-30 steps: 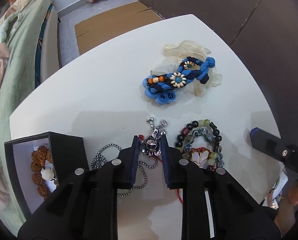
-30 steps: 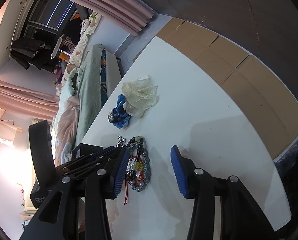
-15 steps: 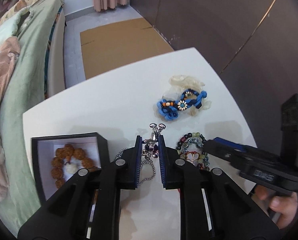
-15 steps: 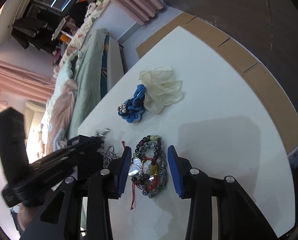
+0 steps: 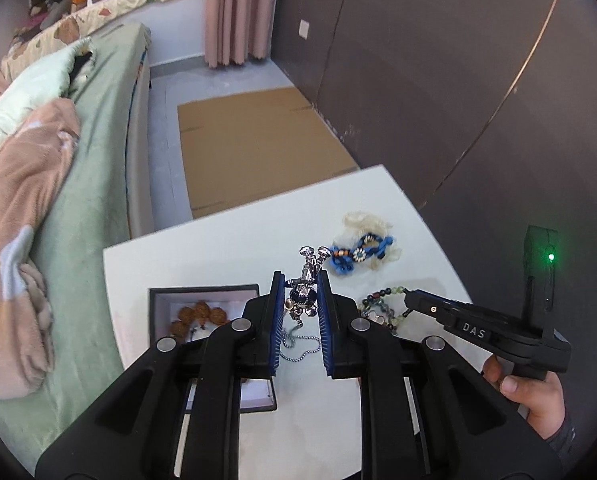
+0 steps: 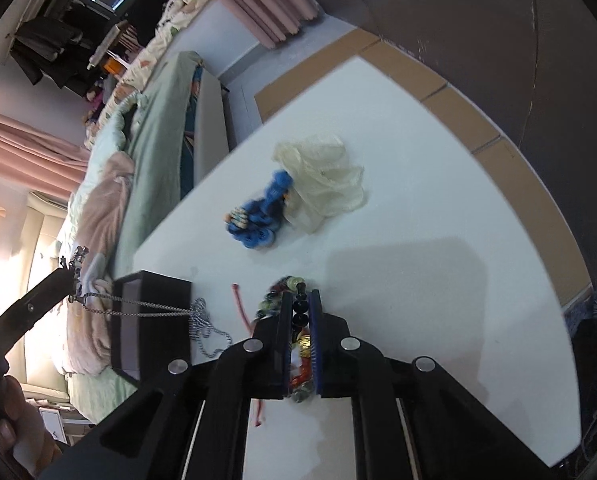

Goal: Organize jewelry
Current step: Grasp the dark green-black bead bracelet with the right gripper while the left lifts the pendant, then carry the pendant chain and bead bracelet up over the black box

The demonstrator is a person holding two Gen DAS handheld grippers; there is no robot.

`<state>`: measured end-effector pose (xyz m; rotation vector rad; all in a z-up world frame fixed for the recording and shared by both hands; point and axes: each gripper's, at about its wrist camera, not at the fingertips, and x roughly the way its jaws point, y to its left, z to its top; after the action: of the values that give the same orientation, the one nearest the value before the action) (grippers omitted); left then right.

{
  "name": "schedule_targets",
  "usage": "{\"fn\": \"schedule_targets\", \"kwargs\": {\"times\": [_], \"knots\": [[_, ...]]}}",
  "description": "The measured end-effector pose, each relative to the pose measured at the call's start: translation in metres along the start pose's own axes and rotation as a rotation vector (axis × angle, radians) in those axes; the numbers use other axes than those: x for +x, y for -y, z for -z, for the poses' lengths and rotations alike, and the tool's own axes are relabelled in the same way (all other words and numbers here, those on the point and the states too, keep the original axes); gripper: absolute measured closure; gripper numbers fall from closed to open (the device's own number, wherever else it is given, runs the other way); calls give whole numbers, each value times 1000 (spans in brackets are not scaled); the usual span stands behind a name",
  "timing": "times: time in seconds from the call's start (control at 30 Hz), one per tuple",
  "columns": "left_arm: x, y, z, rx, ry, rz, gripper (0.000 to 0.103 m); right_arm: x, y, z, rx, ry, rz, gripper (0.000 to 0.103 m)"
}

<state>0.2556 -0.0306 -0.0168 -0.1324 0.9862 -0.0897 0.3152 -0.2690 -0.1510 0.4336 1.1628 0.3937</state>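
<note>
My left gripper is shut on a silver pendant necklace and holds it above the white table; its chain hangs down, and in the right wrist view the chain stretches across the box. My right gripper is shut on a multicoloured beaded bracelet on the table, also seen in the left wrist view. A black jewelry box with a brown bead bracelet stands open at the left.
A blue braided bracelet lies on a cream gauze pouch at the far side of the table. A red cord lies by the beaded bracelet. A bed runs along the table's left edge.
My left gripper closed on the pendant and lifted it off the table, pulling the chain up. My right gripper moved onto the beaded bracelet and closed on it.
</note>
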Motion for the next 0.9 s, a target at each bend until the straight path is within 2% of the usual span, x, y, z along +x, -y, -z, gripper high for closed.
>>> {"fn": "schedule_targets", "kwargs": {"times": [0.53, 0.9], "knots": [[-116, 7, -26, 26, 200, 22, 87, -99, -78, 1, -150, 152, -90, 95], [-204, 7, -58, 52, 352, -5, 87, -128, -113, 9, -204, 188, -138, 95]]}}
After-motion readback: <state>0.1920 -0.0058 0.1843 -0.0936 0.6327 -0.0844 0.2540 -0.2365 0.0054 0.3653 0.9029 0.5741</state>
